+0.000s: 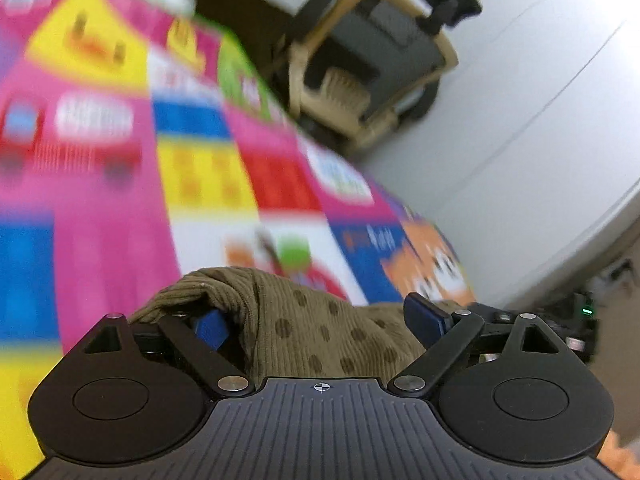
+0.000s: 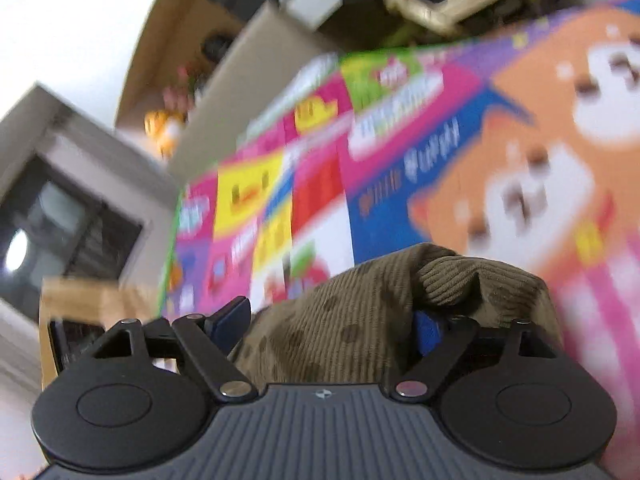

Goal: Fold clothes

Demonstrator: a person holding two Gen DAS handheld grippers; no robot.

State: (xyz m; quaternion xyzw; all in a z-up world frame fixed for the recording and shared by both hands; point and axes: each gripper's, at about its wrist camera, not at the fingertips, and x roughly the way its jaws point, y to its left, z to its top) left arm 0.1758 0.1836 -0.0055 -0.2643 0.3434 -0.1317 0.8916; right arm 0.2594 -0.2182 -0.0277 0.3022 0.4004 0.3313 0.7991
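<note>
Olive-brown corduroy, dotted with darker spots — the garment is bunched up right at both of my tools, lifted above the bright play mat spread over the floor. My left tool has cloth draped over one blue pad and filling the gap, but its fingers stand wide apart, so I cannot tell whether it truly pinches the fabric or only carries it. My right tool looks much the same in its own view, the garment heaped over one side, fingers spread, grip unclear. I judge I am carrying an edge across to make a fold. To do it well I should keep both tools level and the same way apart so the edge stays taut, lower it flat onto the mat, and line up the corners before letting go — blur in both views suggests quick motion, so slowing down would help. Beyond the mat stand a beige stroller-like frame and a white wall.
</note>
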